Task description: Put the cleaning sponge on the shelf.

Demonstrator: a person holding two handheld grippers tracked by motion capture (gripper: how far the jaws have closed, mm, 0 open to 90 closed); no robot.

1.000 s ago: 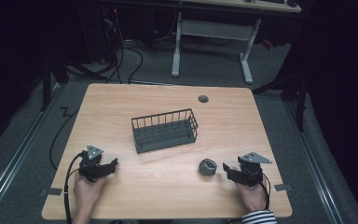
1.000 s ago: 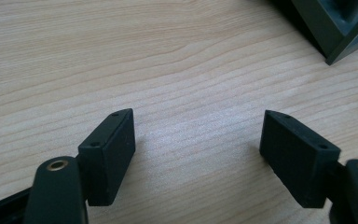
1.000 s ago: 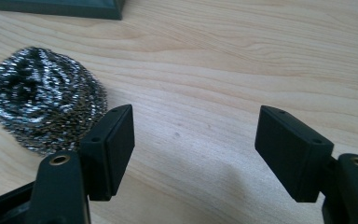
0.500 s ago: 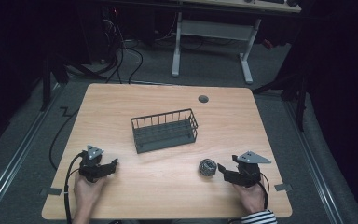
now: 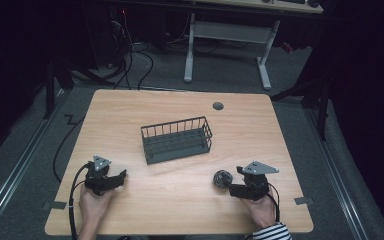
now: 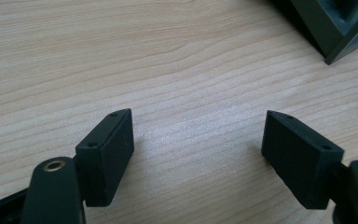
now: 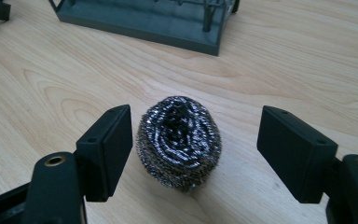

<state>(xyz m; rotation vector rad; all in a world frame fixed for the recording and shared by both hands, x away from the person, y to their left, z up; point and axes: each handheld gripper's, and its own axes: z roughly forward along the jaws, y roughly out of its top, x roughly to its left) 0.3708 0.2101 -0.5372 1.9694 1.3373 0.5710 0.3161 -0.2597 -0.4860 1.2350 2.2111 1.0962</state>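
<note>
Straddling steel-wool scourer (image 7: pixel 179 142) with right hand-held gripper (image 7: pixel 193 154), jaws wide apart, nothing clamped; scourer sits on table (image 5: pixel 180 210) near front right, wire basket (image 5: pixel 176 140) well apart behind it. Scourer nearer one jaw: judge best to centre it first, then close gently, since springy wool squashes. Left hand-held gripper (image 6: pixel 198 156) spread wide, empty, over bare wood

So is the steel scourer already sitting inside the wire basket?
No, the steel scourer lies on the wooden table between the right gripper's open jaws, apart from the basket.
</note>
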